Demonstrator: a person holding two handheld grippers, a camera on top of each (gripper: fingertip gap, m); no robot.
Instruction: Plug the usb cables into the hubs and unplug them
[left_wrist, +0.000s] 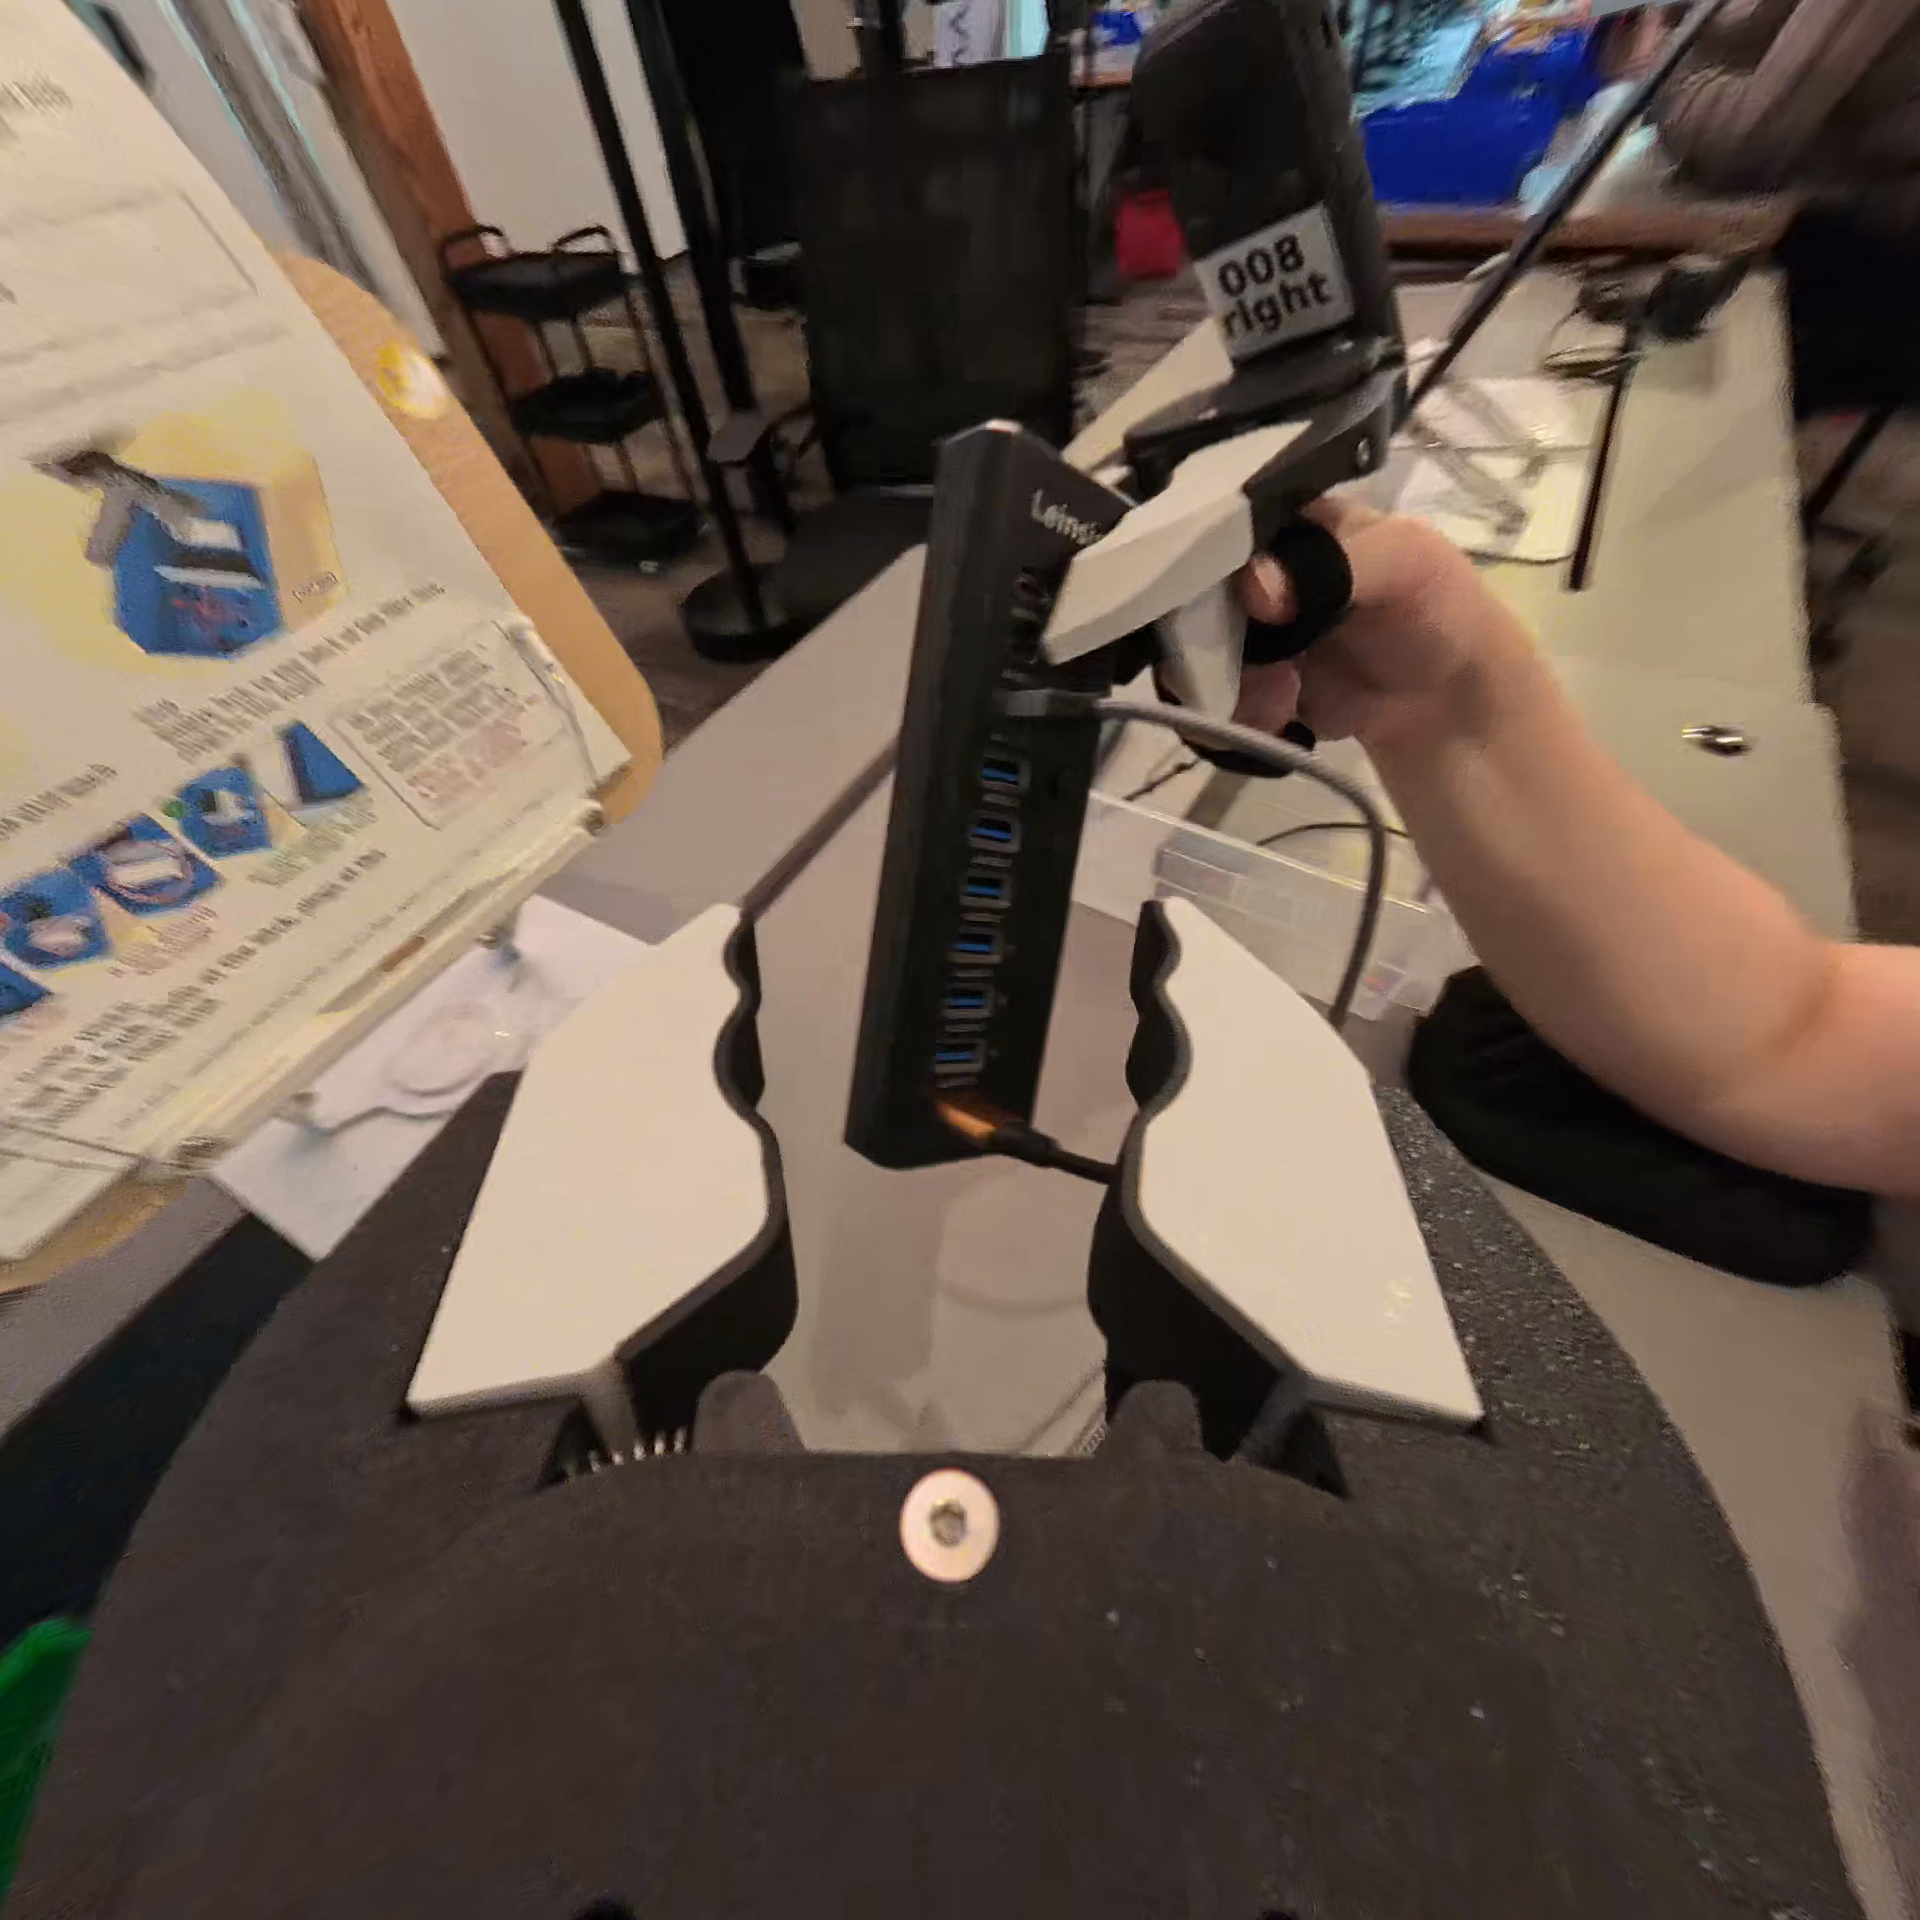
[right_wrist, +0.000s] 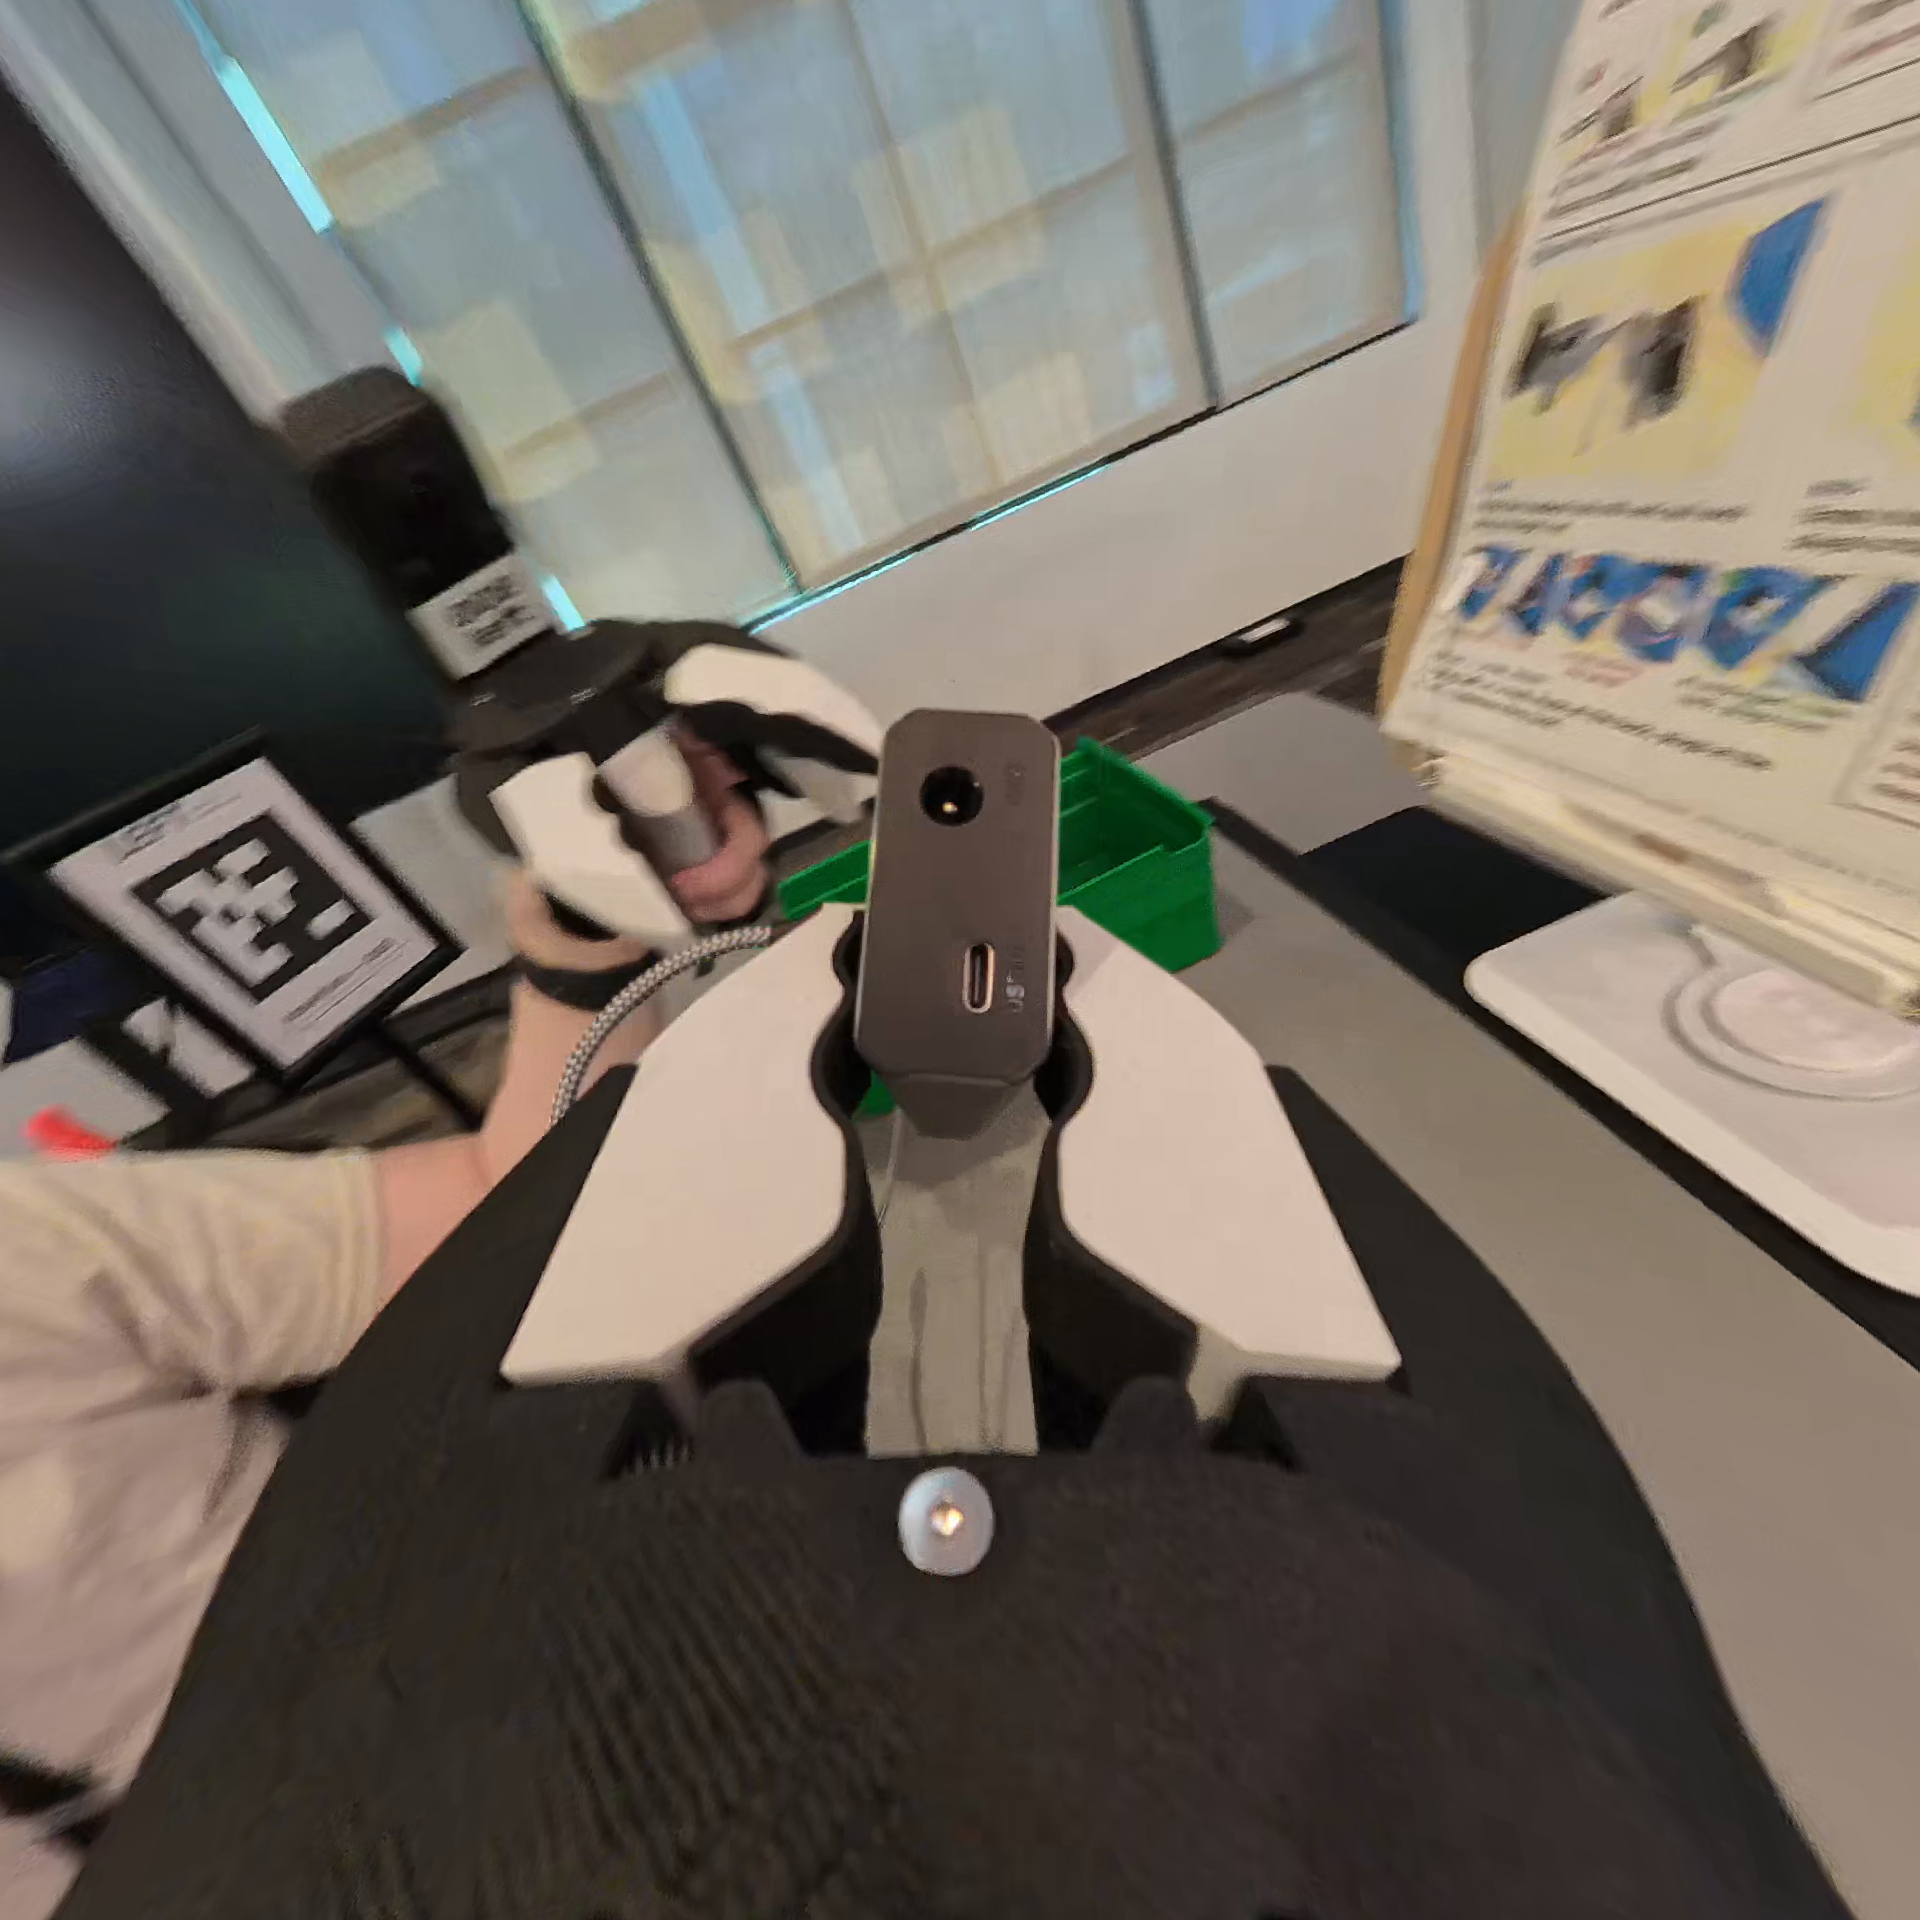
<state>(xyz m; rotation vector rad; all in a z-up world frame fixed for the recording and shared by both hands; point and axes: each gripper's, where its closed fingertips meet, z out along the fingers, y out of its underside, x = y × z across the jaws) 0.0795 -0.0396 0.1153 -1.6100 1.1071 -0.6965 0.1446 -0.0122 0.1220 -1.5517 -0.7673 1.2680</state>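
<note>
The right gripper (right_wrist: 951, 1039) clamps the black hub (left_wrist: 966, 790) upright, while the left gripper (left_wrist: 940, 1039) gapes empty just below it.

Both grippers look alike: the left gripper (left_wrist: 940, 1049) and right gripper (right_wrist: 951, 1029) have flat white fingers with wavy black inner edges, a grainy black body and a silver screw (left_wrist: 949, 1525) at lower centre. At left, a beige short sleeve (right_wrist: 156, 1278).
</note>
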